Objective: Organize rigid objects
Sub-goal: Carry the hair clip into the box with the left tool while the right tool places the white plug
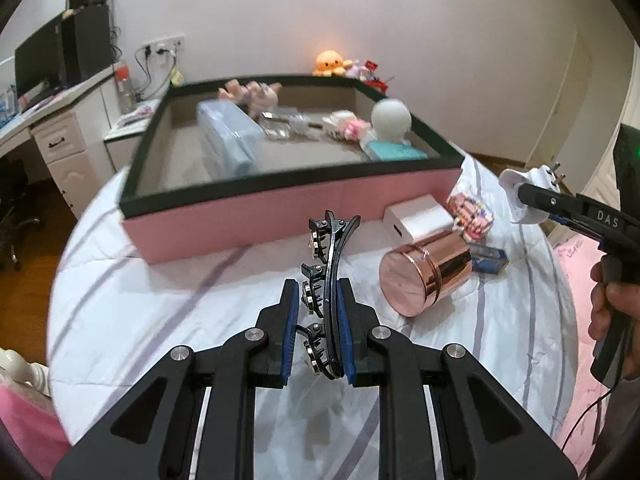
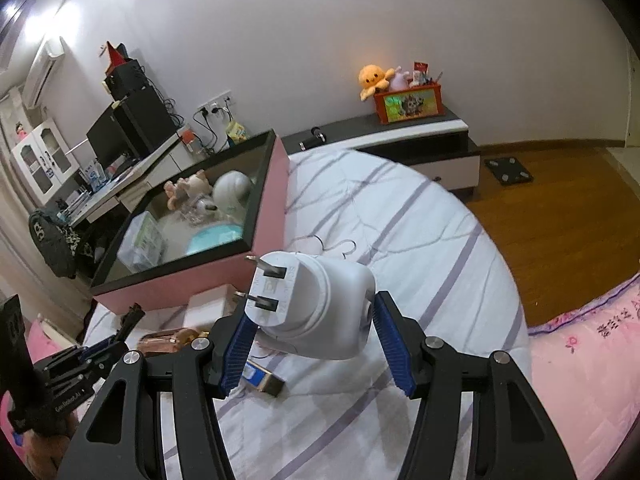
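1. My left gripper is clamped on a black hair clip, held above the quilt; only my left view shows the copper tin clearly.
2. My right gripper pinches a white plug adapter on its sides.
3. The pink box holds blurred items; its near rim lies just ahead.
4. Only my right view shows bare striped quilt to the box's right.

blurred: box contents | half-hidden: blue packet behind copper canister

Box on bed, canister before it, charger between
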The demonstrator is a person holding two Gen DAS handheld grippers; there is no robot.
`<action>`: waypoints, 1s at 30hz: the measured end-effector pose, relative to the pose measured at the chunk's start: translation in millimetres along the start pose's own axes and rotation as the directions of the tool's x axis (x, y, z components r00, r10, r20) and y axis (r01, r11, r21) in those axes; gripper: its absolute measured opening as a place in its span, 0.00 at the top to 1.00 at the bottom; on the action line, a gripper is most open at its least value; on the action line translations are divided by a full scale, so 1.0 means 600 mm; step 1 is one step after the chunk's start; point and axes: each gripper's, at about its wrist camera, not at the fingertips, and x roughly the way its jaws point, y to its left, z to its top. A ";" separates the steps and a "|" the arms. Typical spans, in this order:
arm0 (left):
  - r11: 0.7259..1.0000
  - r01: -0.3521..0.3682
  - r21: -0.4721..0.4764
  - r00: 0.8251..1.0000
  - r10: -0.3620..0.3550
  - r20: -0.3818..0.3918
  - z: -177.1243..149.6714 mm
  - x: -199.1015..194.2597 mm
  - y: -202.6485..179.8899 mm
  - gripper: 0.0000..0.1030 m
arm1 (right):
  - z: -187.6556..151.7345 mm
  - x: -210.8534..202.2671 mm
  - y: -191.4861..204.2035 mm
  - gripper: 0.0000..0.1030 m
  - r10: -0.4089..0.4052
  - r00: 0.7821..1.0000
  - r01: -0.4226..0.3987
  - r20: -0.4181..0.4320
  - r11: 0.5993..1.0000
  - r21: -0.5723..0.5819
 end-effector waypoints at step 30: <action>0.988 0.079 -0.134 0.995 -0.070 0.071 0.226 0.104 0.069 0.81 | 0.151 0.186 0.211 0.42 0.125 0.987 -0.147 -0.098 0.955 -0.258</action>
